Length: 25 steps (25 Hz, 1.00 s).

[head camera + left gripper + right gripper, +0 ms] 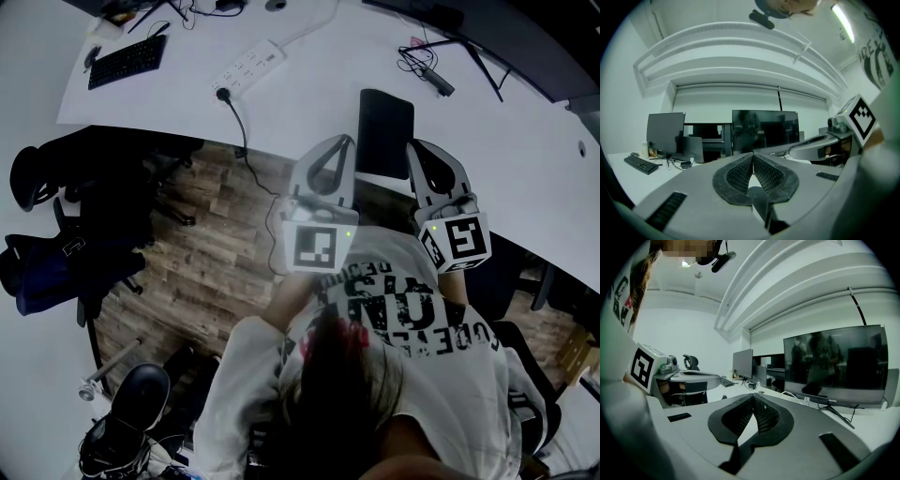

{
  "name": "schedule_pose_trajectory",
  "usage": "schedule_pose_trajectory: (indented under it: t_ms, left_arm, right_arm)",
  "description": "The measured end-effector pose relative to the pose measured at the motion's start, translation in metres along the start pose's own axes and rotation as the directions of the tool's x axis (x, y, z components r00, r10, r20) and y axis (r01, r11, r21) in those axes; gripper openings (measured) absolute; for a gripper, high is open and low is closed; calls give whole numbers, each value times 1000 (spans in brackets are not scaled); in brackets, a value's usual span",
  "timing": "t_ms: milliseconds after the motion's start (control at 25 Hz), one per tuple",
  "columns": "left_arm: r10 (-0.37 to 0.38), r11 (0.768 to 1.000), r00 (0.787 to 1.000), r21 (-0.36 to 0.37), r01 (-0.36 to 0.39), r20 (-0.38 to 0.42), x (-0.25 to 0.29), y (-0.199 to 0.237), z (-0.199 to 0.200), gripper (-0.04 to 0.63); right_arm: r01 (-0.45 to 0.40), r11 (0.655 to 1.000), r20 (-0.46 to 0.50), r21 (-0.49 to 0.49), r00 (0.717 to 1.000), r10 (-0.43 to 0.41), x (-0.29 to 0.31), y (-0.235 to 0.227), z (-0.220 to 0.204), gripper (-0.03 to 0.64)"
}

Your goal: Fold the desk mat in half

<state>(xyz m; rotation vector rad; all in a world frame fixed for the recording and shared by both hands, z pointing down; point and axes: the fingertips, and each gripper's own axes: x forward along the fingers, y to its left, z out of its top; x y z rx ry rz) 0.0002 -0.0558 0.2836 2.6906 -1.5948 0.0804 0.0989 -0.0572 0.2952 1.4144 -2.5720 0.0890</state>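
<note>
Left gripper (753,155) and right gripper (753,397): tips together, nothing held. Mat (385,131), probably the dark slab on the desk (281,103), lies flat and unfolded. Risk: unopened jaws would shove it rather than pinch its edge.

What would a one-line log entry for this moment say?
left gripper: jaws shut, empty | right gripper: jaws shut, empty | desk mat: lying on desk, not held
</note>
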Motion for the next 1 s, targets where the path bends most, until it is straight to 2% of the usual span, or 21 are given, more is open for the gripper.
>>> schedule_pose_trajectory:
  t_ms: [320, 440, 520, 600, 720, 800, 880, 1000]
  left_arm:
    - [-6, 1000, 1000, -27, 6, -9, -1, -1, -3, 3]
    - [-10, 999, 998, -49, 8, -55, 2, -4, -14, 3]
    - [-17, 996, 993, -90, 7, -114, 4, -6, -27, 3]
    - [-29, 989, 977, -145, -2, -210, 4, -9, -49, 3]
    - [-56, 974, 928, -224, -31, -369, -4, -20, -90, 3]
    - [-67, 966, 907, -255, -45, -416, -9, -20, -102, 3]
    - [-74, 964, 905, -263, -42, -418, -12, -15, -101, 3]
    - [-81, 966, 917, -259, -25, -390, -19, -5, -89, 3]
  right_arm:
    - [-5, 1000, 1, -27, 1000, 5, 0, 2, 2, 0]
    - [-22, 1000, 2, -22, 1000, 22, 2, 2, -3, 0]
    - [-37, 999, 2, -16, 999, 37, 4, 2, -5, 0]
    - [-58, 998, -2, -5, 998, 58, 7, 3, -11, 0]
    - [-103, 994, -26, 33, 994, 104, 12, 6, -25, -1]
    - [-137, 990, -33, 44, 990, 138, 21, 12, -25, 0]
    - [-155, 987, -35, 35, 987, 156, 32, 19, -16, 0]
    - [-163, 987, -34, 11, 986, 163, 44, 30, 3, 0]
